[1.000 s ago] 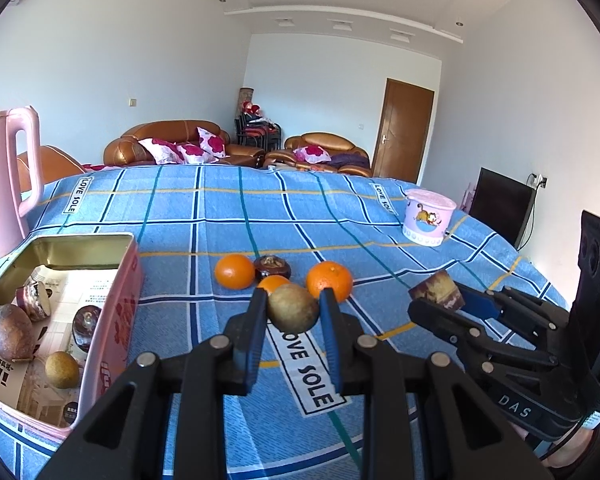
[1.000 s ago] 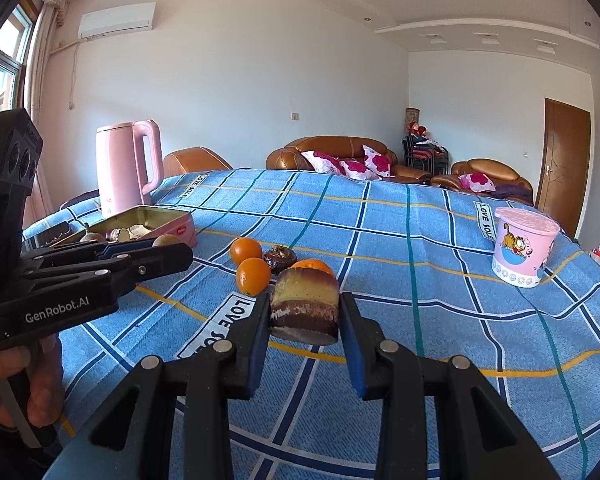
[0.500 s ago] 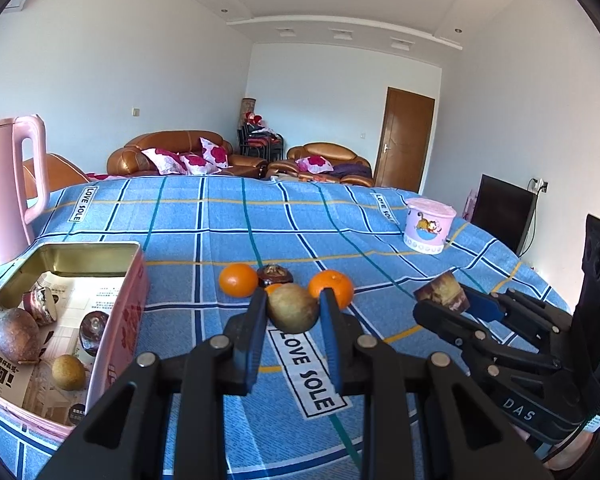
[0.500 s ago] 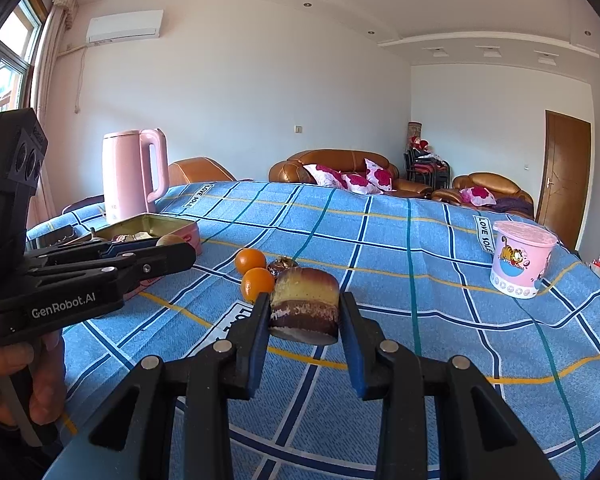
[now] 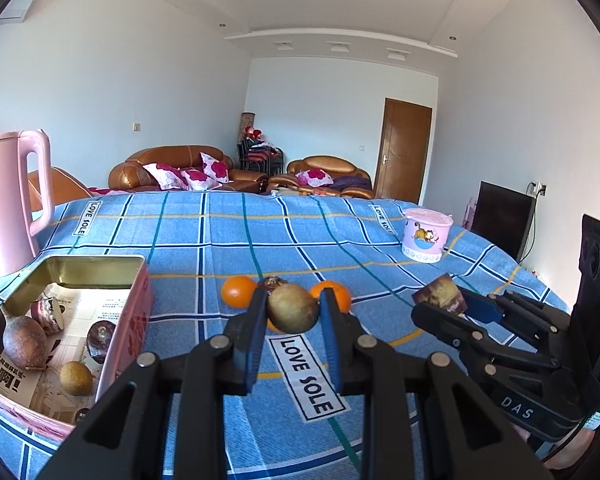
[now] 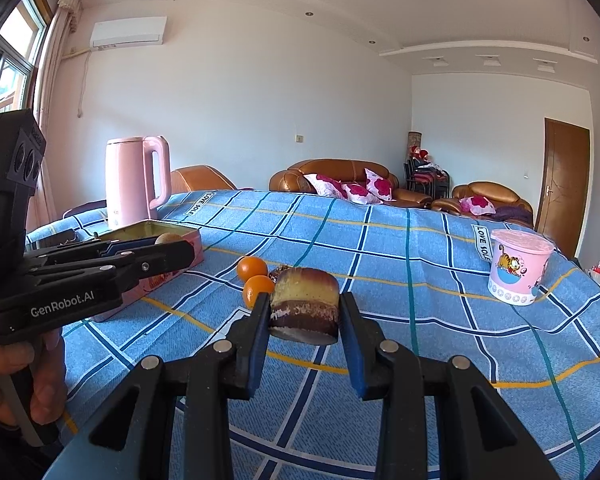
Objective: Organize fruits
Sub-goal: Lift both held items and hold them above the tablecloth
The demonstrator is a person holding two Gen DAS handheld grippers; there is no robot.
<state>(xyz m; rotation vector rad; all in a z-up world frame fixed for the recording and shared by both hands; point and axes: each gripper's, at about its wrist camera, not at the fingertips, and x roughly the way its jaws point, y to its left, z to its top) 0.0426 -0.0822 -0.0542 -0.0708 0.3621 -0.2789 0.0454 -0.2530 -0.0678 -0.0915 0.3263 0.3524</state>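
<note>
A blue checked bench [image 5: 204, 240] fills my view. My left claw [image 5: 293, 312] pinches a brown-green fruit [image 5: 293, 309], long axis lying crosswise, with the open tin [image 5: 134, 300] to its left. My right claw [image 6: 304, 310] clamps a layered cake piece [image 6: 304, 300], layers level; bare cloth lies ahead and right.

Shiny gold metal tin [image 5: 96, 266] – paper-lined, matt woven cloth [image 5: 220, 236], glossy pink plastic kettle [image 6: 130, 178], smooth-skinned oranges [image 5: 238, 291]

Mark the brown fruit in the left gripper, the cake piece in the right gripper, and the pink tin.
brown fruit [image 5: 293, 308], left wrist view, its front.
cake piece [image 6: 305, 304], right wrist view, layered side.
pink tin [image 5: 130, 320], left wrist view, right wall.
</note>
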